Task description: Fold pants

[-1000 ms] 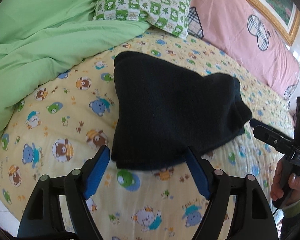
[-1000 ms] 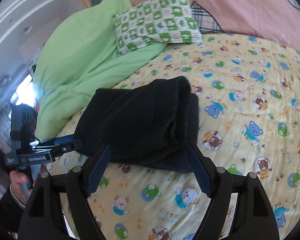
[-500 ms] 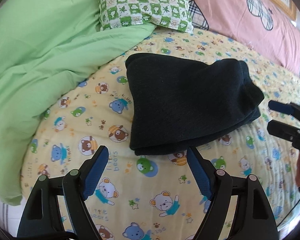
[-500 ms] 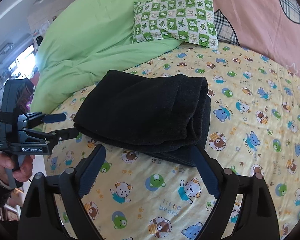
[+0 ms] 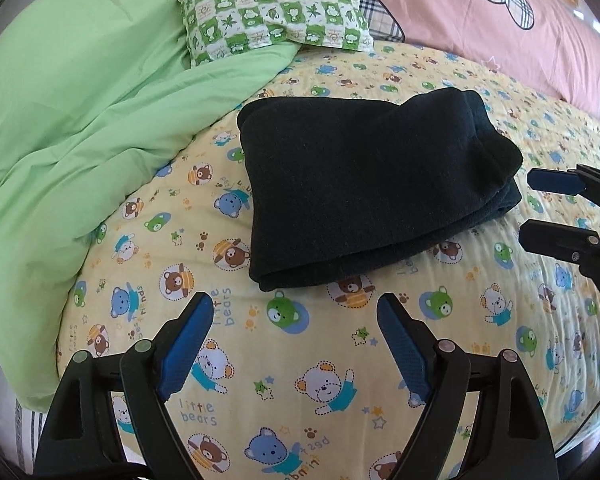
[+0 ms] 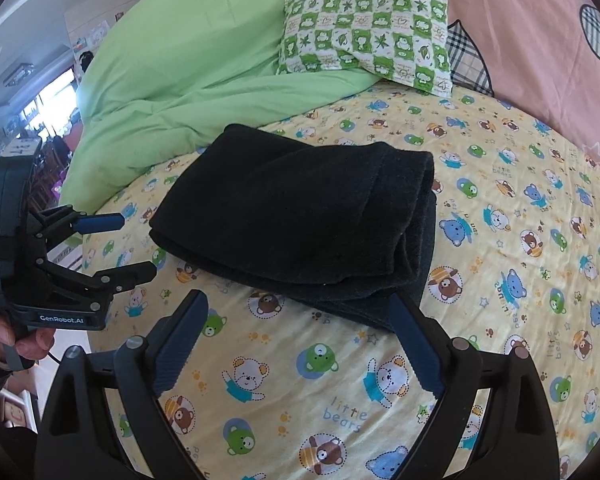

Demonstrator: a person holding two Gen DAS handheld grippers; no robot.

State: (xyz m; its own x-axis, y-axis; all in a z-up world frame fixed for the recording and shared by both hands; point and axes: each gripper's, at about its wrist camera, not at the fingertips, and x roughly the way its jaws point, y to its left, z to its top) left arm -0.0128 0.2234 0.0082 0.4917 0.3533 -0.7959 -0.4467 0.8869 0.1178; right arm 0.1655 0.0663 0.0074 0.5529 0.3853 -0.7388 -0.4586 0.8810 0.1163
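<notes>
The dark navy pants (image 5: 363, 184) lie folded in a thick rectangular stack on the yellow bear-print bedsheet (image 5: 300, 360). They also show in the right wrist view (image 6: 300, 216). My left gripper (image 5: 294, 304) is open and empty, held back from the near edge of the stack. It appears at the left of the right wrist view (image 6: 136, 244). My right gripper (image 6: 296, 300) is open and empty, just short of the stack's near edge. It appears at the right of the left wrist view (image 5: 527, 210).
A green duvet (image 5: 80, 120) is bunched along the left side of the bed. A green-and-white checked pillow (image 5: 276, 4) and a pink pillow (image 5: 499, 20) lie behind the pants. The bed's edge curves off at the lower left.
Both grippers have drawn back from the folded pants, which now lie farther from the fingers. The pants have settled flat on the sheet.
</notes>
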